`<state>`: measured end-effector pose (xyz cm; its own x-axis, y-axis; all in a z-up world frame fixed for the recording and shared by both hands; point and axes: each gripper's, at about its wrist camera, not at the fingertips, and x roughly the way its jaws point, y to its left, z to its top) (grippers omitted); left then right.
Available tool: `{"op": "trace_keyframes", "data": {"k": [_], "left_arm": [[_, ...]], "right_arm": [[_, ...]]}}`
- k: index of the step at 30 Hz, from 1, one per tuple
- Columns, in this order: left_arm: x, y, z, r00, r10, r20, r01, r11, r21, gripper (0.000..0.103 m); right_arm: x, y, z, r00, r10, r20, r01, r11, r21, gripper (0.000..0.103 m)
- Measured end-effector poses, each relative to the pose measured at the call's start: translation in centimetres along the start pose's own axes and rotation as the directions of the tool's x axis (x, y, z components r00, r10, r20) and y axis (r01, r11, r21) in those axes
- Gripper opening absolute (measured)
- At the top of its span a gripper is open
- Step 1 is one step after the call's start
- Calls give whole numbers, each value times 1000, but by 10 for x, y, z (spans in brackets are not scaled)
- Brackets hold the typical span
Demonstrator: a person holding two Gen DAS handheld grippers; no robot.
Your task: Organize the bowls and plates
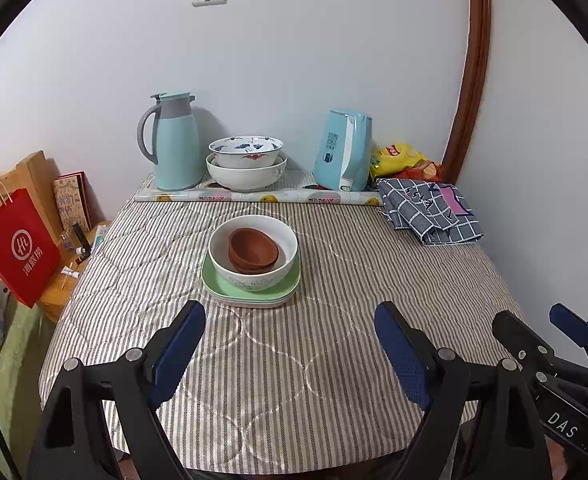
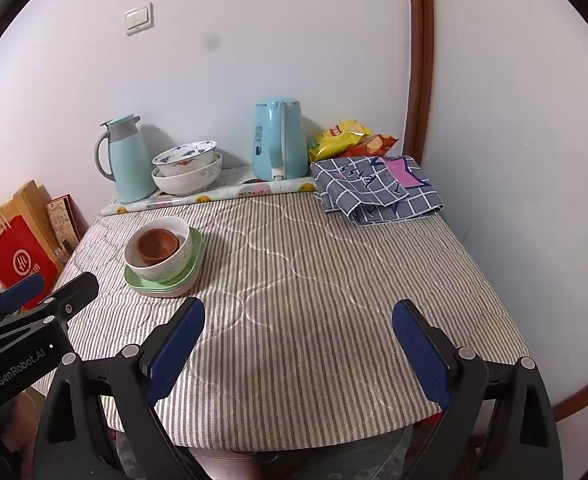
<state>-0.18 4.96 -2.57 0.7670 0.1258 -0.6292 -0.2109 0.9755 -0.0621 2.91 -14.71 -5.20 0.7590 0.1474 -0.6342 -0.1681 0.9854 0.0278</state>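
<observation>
A stack stands at mid-table: green plates [image 1: 290,280] at the bottom, a white bowl [image 1: 254,276] on them, brown bowls [image 1: 252,250] nested inside it. The same stack shows in the right wrist view, with plates [image 2: 192,270], white bowl [image 2: 170,264] and brown bowl [image 2: 158,246]. Two patterned white bowls [image 1: 246,164] [image 2: 188,170] sit nested at the back by the wall. My left gripper [image 1: 290,312] is open and empty, just short of the stack. My right gripper [image 2: 298,312] is open and empty over bare cloth, right of the stack.
A teal thermos jug [image 1: 176,144] and a blue kettle [image 1: 344,150] stand at the back. A folded checked cloth [image 1: 430,210] and snack bags [image 1: 400,158] lie back right. A red paper bag [image 1: 18,246] stands off the table's left edge.
</observation>
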Motion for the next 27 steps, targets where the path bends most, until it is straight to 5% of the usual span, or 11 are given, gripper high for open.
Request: {"op": "trace_keyframes", "data": {"k": [27], "left_arm": [[-2,2,2,1000,9,5,-9,1000,-6,86]], "right_arm": [[-4,1,3,1000,-2,7,1,1000,1,94]]}}
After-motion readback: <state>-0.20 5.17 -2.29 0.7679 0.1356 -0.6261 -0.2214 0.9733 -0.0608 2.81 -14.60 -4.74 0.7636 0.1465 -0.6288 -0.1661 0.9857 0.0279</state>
